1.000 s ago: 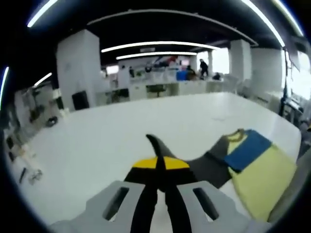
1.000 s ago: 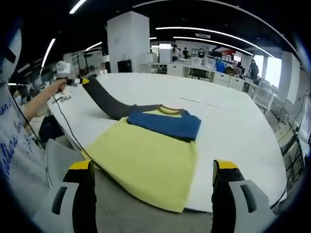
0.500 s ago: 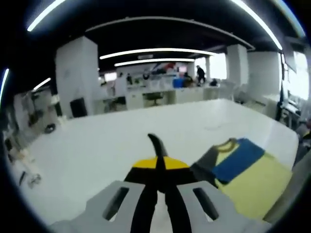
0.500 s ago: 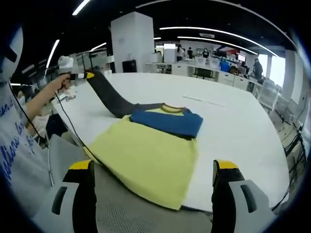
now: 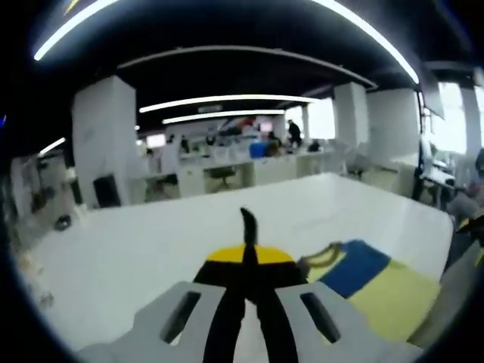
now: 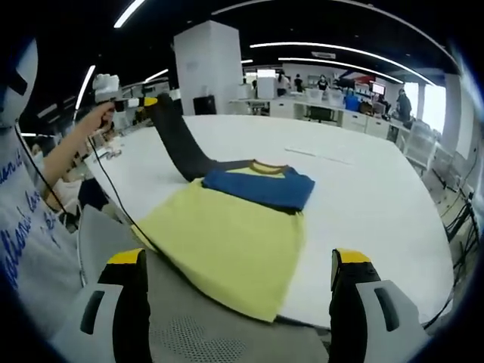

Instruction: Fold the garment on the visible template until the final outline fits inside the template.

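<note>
- The garment (image 6: 227, 242), a yellow shirt with a dark grey sleeve (image 6: 178, 144), lies on the white table (image 6: 363, 204) near its front edge; its hem hangs slightly past that edge toward the right gripper view's camera.
- A blue sleeve (image 6: 257, 189) is folded flat across the chest, just below the collar.
- The shirt's long axis runs from the near hem to the collar, which points away toward the far side of the table.
- The left gripper (image 6: 147, 101), held in a person's hand (image 6: 102, 117), is clamped on the cuff of the dark sleeve and holds it up off the table, so the sleeve slopes steeply down to the shoulder.
- In the left gripper view the jaws are closed together, with a dark strip of sleeve (image 5: 248, 224) sticking up between them; the shirt (image 5: 378, 291) lies lower right.
- The right gripper (image 6: 238, 302) hangs before the table's edge with jaws wide apart, holding nothing.
- A grey mesh chair back (image 6: 174, 333) stands between that gripper and the table.
- White pillars and desks fill the room behind.
</note>
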`<action>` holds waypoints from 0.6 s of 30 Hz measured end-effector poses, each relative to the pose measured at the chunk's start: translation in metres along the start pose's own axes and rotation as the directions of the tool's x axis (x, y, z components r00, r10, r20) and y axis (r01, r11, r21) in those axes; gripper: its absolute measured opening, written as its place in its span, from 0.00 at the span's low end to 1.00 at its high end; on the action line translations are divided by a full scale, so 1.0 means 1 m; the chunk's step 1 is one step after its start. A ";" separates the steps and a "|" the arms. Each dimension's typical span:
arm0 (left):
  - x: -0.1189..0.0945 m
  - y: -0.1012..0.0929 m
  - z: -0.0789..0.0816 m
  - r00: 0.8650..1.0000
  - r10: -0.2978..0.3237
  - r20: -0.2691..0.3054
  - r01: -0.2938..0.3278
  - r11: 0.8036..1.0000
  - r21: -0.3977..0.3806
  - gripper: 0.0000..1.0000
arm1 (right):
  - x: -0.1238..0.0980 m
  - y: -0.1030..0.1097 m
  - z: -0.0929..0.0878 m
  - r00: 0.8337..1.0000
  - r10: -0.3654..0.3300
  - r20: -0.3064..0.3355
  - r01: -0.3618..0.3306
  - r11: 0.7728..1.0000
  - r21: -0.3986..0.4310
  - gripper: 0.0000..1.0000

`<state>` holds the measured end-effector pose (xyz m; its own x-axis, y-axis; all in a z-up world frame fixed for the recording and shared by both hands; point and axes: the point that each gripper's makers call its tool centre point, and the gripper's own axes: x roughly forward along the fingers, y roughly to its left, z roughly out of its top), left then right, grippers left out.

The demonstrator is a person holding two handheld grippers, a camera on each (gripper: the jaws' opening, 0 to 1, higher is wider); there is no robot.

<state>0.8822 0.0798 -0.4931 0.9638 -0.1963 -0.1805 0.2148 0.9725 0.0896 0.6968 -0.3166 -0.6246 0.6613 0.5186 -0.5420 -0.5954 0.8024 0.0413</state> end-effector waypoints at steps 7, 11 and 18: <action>0.011 -0.031 0.023 0.998 -0.047 0.042 0.046 0.999 0.017 0.00 | -0.002 -0.006 -0.003 1.000 0.014 0.010 -0.014 1.000 0.005 1.00; 0.021 -0.051 0.027 0.996 -0.082 0.040 0.081 0.996 0.026 0.00 | -0.001 -0.006 -0.005 1.000 0.025 0.015 -0.025 1.000 0.008 1.00; 0.040 -0.086 0.035 0.990 -0.133 0.046 0.132 0.991 0.031 0.00 | -0.002 -0.009 -0.009 0.999 0.037 0.016 -0.038 0.999 0.020 1.00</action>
<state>0.9080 -0.0161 -0.4736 0.9329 -0.3294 -0.1457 0.3447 0.9338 0.0957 0.6966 -0.3271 -0.6320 0.6458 0.5527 -0.5268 -0.6105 0.7881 0.0784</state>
